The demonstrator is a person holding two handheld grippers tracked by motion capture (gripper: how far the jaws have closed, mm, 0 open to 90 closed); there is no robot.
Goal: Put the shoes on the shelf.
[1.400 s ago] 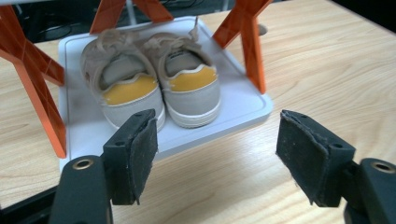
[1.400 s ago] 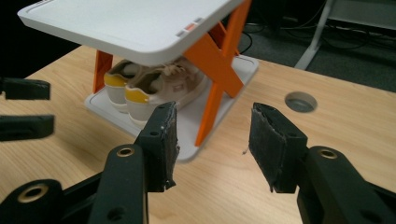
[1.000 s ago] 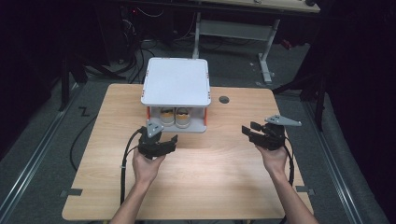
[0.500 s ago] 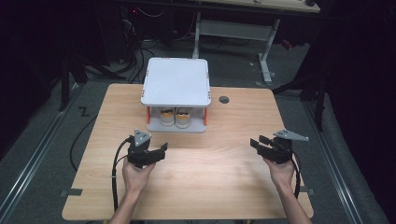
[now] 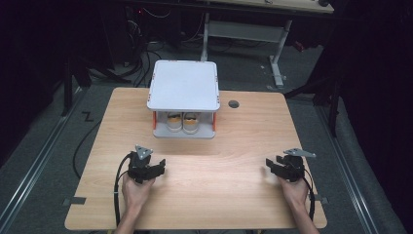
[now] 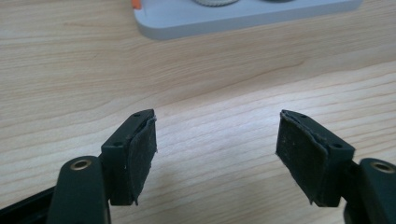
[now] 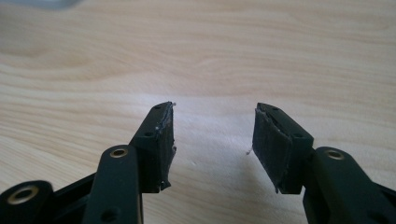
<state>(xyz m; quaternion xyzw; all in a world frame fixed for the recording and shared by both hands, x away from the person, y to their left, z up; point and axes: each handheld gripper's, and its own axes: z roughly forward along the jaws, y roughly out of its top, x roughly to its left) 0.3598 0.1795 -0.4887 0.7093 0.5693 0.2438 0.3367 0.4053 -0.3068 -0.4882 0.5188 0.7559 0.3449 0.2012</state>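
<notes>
Both your hands have dropped back toward you; the right gripper (image 5: 276, 167) has just been widening, empty, and the left gripper (image 5: 152, 168) hangs released, empty too. From it, nearer, the shelf stand (image 5: 183, 92) lies at one o'clock.
</notes>
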